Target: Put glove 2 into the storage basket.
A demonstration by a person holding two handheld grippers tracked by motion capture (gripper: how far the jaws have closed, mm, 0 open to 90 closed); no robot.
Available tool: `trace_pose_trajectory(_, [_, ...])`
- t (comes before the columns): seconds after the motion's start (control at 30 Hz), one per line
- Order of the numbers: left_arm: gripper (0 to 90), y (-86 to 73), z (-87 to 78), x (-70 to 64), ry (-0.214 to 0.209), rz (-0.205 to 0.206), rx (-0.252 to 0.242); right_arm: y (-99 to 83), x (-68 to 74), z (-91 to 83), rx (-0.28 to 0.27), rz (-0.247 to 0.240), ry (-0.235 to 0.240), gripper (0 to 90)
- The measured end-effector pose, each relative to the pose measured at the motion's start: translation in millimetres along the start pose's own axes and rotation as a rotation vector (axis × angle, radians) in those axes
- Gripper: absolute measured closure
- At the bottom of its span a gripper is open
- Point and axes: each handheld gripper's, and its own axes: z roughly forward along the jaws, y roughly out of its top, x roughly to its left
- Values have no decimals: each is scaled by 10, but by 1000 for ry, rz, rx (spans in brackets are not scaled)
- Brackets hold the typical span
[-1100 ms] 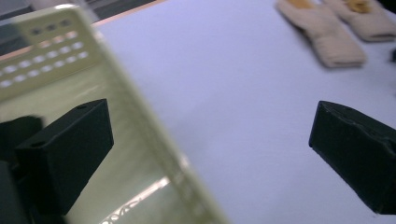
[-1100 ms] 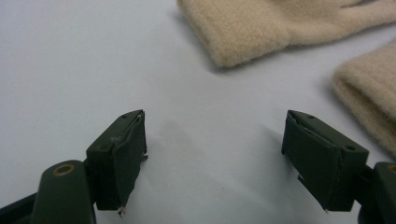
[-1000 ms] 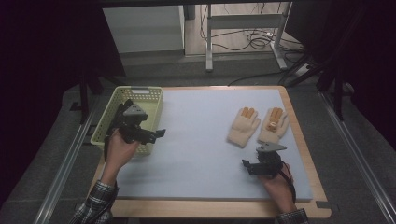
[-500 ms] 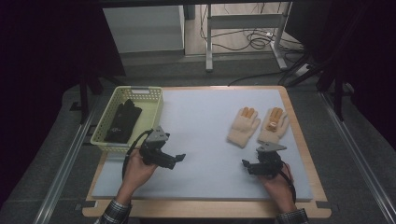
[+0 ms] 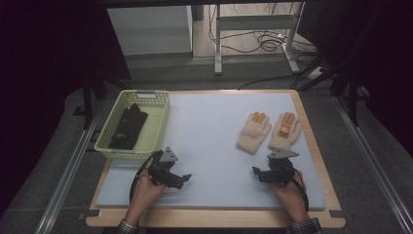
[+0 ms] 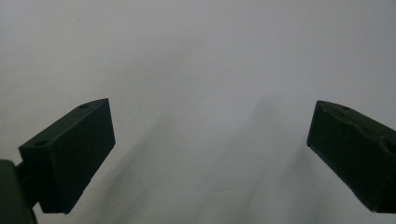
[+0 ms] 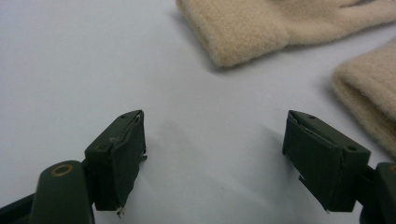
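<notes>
L gripper (image 5: 182, 178) sits low over the pale mat (image 5: 209, 141) at the front-left of the table (image 5: 311, 122), just in front of the basket (image 5: 160, 117). Its jaws stand wide apart w/ nothing between them; in the left gripper view they frame bare mat. R gripper (image 5: 257, 173) is at front-right, jaws also spread wide and empty, pointing toward table centre.

Two cream gloves lie flat on the mat just beyond the R gripper, side by side, near but not touching as far as the high view shows. Left glove (image 5: 254, 131) has its long axis front-to-back, tilted slightly; orange fingertips point away from the person, cuff toward them. Right glove (image 5: 286, 130) lies the same way. In the right gripper view both cuffs (image 7: 252, 32) face the jaws, apart from them.

Dark gloves (image 5: 127, 126) lie in the basket, long axis roughly front-to-back.
</notes>
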Motion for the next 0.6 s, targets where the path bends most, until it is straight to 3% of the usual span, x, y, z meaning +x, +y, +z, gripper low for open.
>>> trace_pose_trajectory(0.13, [11,-82,105,3,14,-12,39,0,0,0,0,0,0,209])
trace_pose_trajectory(0.2, [0,-111,110,24,5,-34,7,0,0,0,0,1,1,209])
trace_pose_trajectory(0.6, [0,-115,116,9,15,-24,7,3,1,-3,2,0,2,207])
